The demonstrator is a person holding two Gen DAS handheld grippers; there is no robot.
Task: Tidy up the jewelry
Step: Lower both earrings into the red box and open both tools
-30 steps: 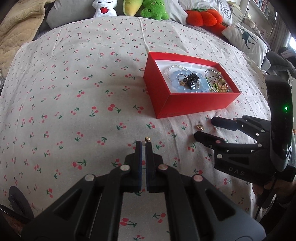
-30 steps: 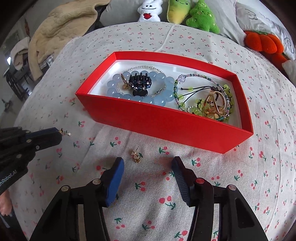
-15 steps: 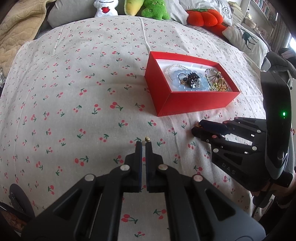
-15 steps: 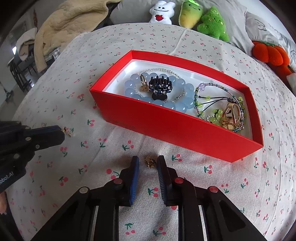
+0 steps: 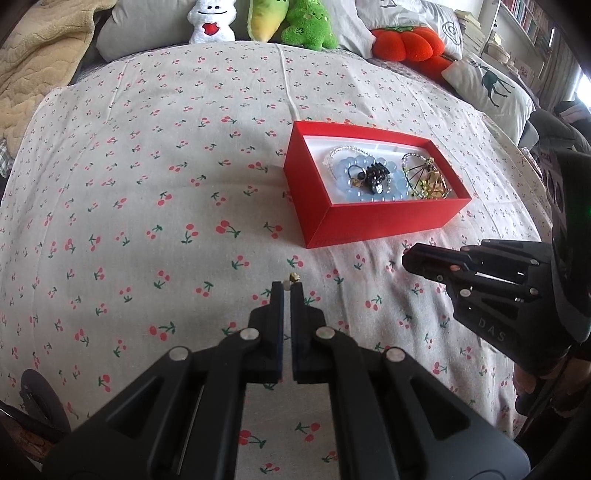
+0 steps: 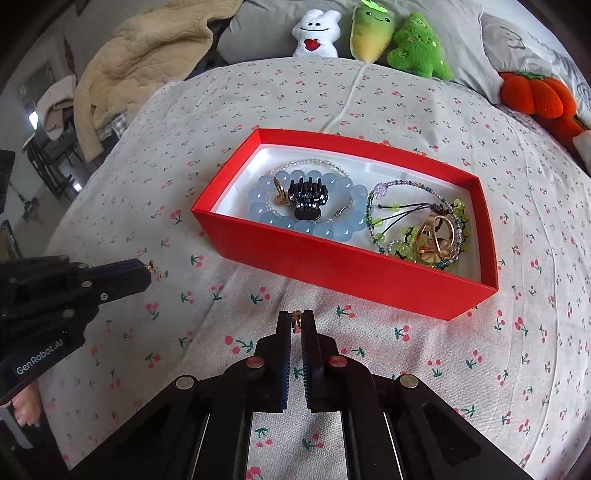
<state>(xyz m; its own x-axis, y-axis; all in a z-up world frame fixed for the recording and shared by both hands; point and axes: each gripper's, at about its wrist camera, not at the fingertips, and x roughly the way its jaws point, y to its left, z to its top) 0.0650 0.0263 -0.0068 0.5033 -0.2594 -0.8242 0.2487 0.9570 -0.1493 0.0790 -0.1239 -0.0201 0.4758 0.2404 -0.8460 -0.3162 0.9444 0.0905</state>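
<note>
Red box (image 6: 332, 269) of jewelry on a cherry-print bedspread (image 5: 147, 166), one gripper pinching shut at each side.

"GenRobot.AI" reads along the left gripper (image 6: 146, 271); "DAS" marks the right gripper (image 5: 406, 258). Its jaws have just been closing and now pinch a small gold earring (image 6: 296, 319) just in front of the box's near wall. Left jaws are clamped on a gold earring (image 5: 291, 278) at their tips. Beads, a black hair claw (image 6: 308, 195) and gold pieces fill the box; plush toys (image 6: 369, 33) line the far edge.
</note>
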